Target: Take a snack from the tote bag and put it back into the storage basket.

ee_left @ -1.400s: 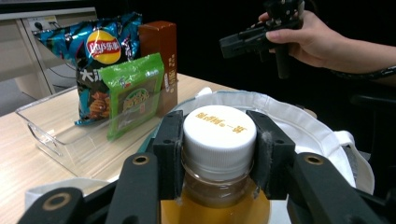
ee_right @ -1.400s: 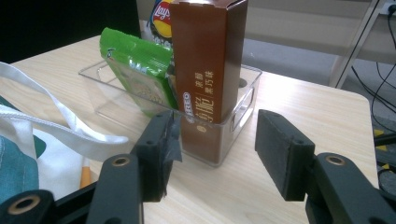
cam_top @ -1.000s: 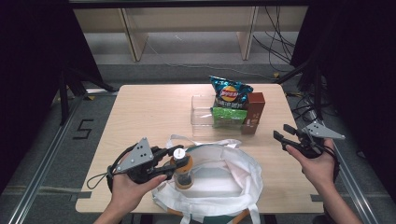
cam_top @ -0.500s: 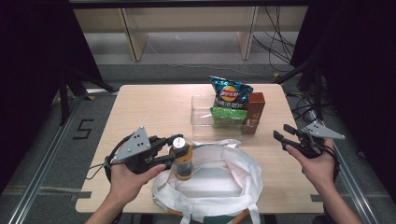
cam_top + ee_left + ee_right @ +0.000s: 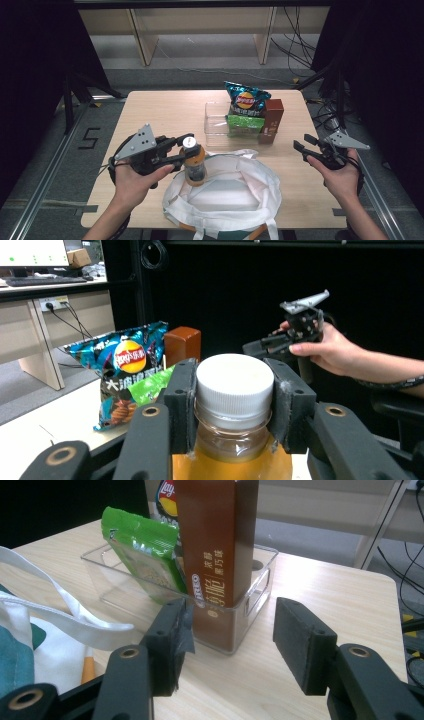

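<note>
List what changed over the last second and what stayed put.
The left gripper, shut on the bottle at its white cap, lifted it out of the white bag toward the bag's upper-left edge. The right gripper stayed open in place; the clear bin and its snacks did not move.

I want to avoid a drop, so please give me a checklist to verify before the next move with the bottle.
1. Left claw shut on the bottle at the cap: ok.
2. Bottle upright: ok.
3. Cap seated between both pads: ok.
4. White bag mouth open beside the bottle: ok.
5. Right claw open, holding nothing, apart from the clear bin: ok.
6. Bottle bottom free of the bag rim: cannot tell.
</note>
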Demonstrator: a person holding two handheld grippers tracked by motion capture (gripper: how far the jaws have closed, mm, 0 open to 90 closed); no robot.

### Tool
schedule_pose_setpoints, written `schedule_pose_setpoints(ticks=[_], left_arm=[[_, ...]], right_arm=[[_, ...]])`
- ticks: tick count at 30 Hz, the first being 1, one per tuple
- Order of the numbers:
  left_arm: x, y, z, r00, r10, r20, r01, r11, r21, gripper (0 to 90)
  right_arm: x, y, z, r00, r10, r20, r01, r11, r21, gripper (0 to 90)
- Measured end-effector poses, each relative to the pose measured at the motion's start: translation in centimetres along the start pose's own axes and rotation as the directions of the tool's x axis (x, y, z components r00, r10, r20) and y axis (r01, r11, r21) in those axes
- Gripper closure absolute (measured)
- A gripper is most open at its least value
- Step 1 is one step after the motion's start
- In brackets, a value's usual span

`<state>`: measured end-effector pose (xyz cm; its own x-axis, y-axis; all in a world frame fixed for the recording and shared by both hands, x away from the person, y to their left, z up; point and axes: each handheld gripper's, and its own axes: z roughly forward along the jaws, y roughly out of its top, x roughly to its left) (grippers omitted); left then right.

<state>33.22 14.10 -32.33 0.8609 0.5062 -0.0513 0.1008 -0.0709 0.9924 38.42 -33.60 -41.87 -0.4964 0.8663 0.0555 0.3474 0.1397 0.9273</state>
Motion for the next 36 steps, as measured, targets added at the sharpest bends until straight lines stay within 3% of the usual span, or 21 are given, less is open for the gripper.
schedule_pose_setpoints(ticks=[3,8,16,20,23,27,35,36], left_arm=[[0.4,0.5,0.1,1.0,-0.007,0.001,0.007,0.9999,-0.015,58.8],[0.5,1.4,0.3,1.0,0.002,-0.005,-0.002,0.9995,-0.033,58.9],[0.6,2.2,0.7,1.0,0.003,0.002,-0.003,0.9986,-0.053,58.8],[1.1,2.4,0.7,1.0,0.004,-0.007,-0.004,0.9982,-0.06,58.8],[1.6,2.5,0.8,0.9999,-0.001,-0.015,0.0,0.9977,-0.068,58.8],[2.2,2.4,1.1,0.9994,0.003,-0.035,-0.006,0.9977,-0.068,58.8],[3.1,2.5,1.9,0.999,0.007,-0.044,-0.009,0.9977,-0.067,58.9],[3.3,2.4,2.0,0.9989,0.009,-0.045,-0.012,0.9977,-0.066,58.8]], right_arm=[[-0.3,0.0,0.1,0.9998,-0.018,-0.003,0.018,1.0,-0.006,48.3],[0.1,0.1,0.0,0.9998,0.012,0.013,-0.011,1.0,-0.021,48.3],[-0.1,0.0,0.0,1.0,-0.001,0.007,0.001,1.0,-0.014,48.3],[0.0,0.1,0.0,0.9997,0.01,0.023,-0.01,1.0,-0.024,48.3],[-0.1,0.1,0.1,0.9997,-0.006,0.025,0.007,1.0,-0.025,48.3],[-0.2,0.1,0.2,0.9998,-0.02,0.003,0.02,1.0,-0.012,48.3],[0.0,0.1,-0.1,1.0,0.001,0.007,-0.001,1.0,0.002,48.0],[0.1,0.1,0.0,0.9998,0.008,0.018,-0.008,1.0,-0.018,48.0]])
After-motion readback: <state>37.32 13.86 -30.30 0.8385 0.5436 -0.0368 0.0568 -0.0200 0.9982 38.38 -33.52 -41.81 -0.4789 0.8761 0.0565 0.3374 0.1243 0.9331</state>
